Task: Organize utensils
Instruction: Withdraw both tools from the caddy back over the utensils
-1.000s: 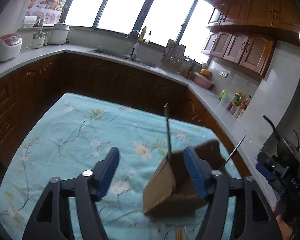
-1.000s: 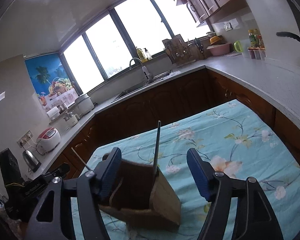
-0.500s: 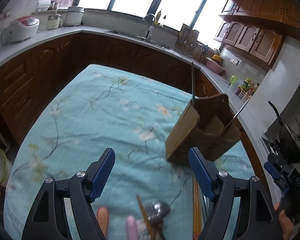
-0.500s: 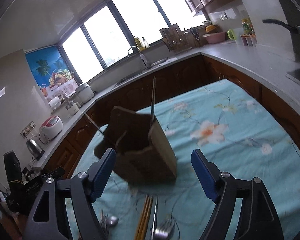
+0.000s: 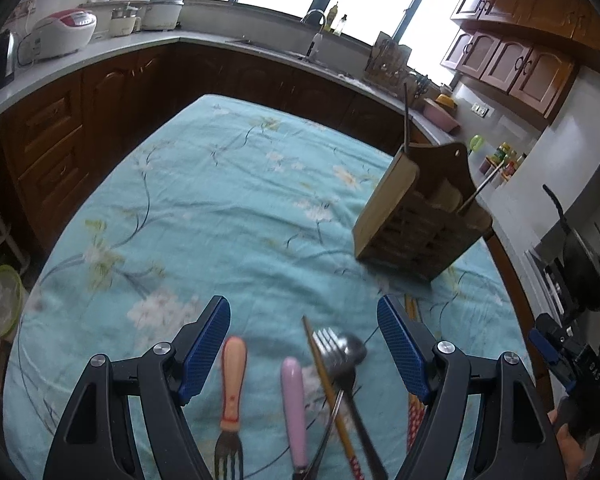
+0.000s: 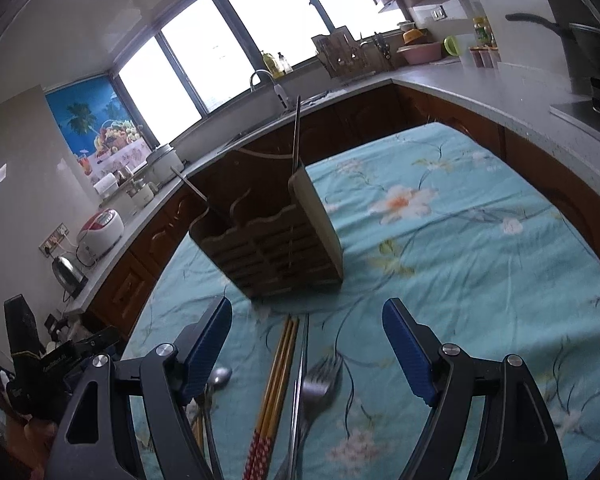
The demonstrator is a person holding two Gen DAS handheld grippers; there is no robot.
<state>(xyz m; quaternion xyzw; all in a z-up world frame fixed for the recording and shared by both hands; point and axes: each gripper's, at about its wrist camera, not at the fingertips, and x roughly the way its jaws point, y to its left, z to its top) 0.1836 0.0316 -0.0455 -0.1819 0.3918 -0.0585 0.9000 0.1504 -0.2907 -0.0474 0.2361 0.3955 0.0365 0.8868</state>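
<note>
left gripper [image 5: 304,340]: you are holding its fingers wide open and empty over the orange-handled fork [image 5: 233,380] | handle running 12 to 6 | wooden holder [image 5: 420,216] at 1 o'clock on the tabletop [image 5: 200,208] | right gripper [image 6: 306,344]: fingers having just been opening, nothing between them, above the chopsticks [image 6: 278,376]

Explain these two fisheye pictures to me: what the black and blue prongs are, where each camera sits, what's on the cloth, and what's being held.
No robot here: a person carries a two-finger gripper in each hand, with a camera on each looking along its fingers. One picture is from the left gripper, the other from the right gripper. Both are open and hold nothing; the right one's jaws have just been opening. On the floral cloth stands a wooden caddy. In front of it lie forks, a spoon and chopsticks.
</note>
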